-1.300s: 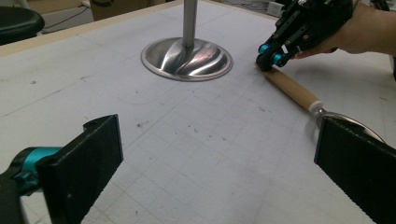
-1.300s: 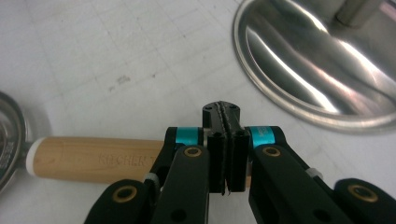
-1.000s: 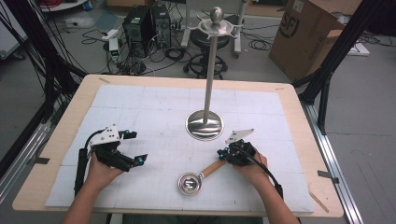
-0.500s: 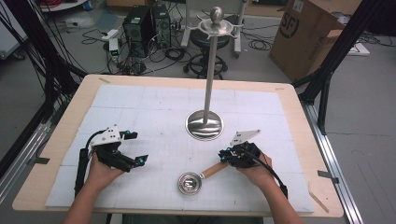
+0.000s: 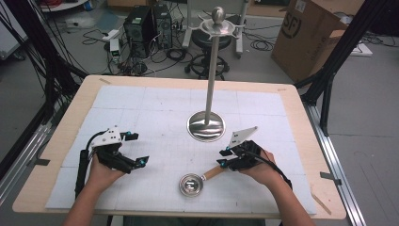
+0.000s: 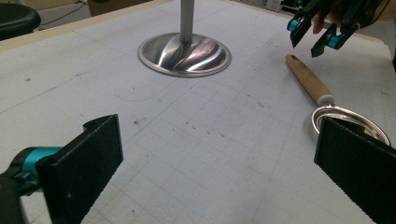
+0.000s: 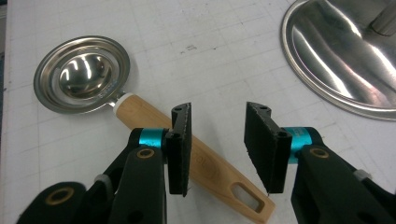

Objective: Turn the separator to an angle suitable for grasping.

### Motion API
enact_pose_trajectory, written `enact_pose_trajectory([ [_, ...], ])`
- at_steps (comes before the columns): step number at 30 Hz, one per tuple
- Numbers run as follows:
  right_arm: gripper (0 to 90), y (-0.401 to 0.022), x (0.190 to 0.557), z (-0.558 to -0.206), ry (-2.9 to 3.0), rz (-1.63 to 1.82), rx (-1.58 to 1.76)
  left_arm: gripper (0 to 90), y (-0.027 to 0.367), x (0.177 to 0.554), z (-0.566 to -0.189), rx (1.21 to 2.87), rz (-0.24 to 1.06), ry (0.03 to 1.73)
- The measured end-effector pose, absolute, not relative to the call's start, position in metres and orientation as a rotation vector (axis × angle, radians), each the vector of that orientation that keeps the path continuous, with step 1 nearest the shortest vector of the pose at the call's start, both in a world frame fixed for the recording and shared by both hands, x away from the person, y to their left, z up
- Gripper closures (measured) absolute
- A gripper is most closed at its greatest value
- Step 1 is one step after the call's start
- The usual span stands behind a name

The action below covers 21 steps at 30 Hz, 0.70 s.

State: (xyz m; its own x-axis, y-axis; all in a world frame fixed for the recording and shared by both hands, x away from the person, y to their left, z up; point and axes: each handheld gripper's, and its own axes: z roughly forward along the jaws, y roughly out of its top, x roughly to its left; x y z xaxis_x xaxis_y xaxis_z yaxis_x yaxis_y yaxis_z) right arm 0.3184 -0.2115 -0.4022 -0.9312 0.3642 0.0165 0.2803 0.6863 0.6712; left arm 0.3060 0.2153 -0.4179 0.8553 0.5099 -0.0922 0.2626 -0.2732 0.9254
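A steel spoon with a round bowl (image 5: 191, 184) and a wooden handle (image 5: 214, 173) lies flat on the white mat near the front edge. My right gripper (image 5: 223, 157) hovers just over the handle's far end. Its jaws have just been opening and nothing is pressed between them. In the right gripper view the handle (image 7: 140, 112) runs under the gripper (image 7: 218, 112), with the bowl (image 7: 81, 74) at upper left. My left gripper (image 5: 136, 149) rests open at the front left with nothing in it. The left gripper view looks past its gripper (image 6: 215, 140) to the spoon (image 6: 308, 81).
A tall steel stand with a round base (image 5: 206, 126) and a hook ring on top rises behind the spoon, close to my right gripper. The mat covers a wooden table (image 5: 301, 108). On the floor beyond are a cardboard box (image 5: 308, 33), a stool and cables.
The right gripper's jaws have parted from shut to open over the spoon handle, and the gripper has lifted slightly. The spoon stays flat on the mat. The left gripper has not moved.
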Motion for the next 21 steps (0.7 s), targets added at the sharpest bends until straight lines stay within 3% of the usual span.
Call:
enact_pose_trajectory([
  [5, 58.4, -0.216, 0.317, -0.4, 2.782, 1.062, 0.525, 1.7, 0.214, 0.306, -0.419, 1.87, 0.261, 0.58],
  [17, 41.4, -0.186, 0.319, -0.421, 2.985, 0.815, 0.263, 1.7, 0.213, 0.307, -0.42, 1.884, 0.257, 0.578],
  [21, 49.7, -0.182, 0.323, -0.426, 3.004, 0.808, 0.238, 1.7, 0.214, 0.307, -0.42, 1.886, 0.252, 0.583],
])
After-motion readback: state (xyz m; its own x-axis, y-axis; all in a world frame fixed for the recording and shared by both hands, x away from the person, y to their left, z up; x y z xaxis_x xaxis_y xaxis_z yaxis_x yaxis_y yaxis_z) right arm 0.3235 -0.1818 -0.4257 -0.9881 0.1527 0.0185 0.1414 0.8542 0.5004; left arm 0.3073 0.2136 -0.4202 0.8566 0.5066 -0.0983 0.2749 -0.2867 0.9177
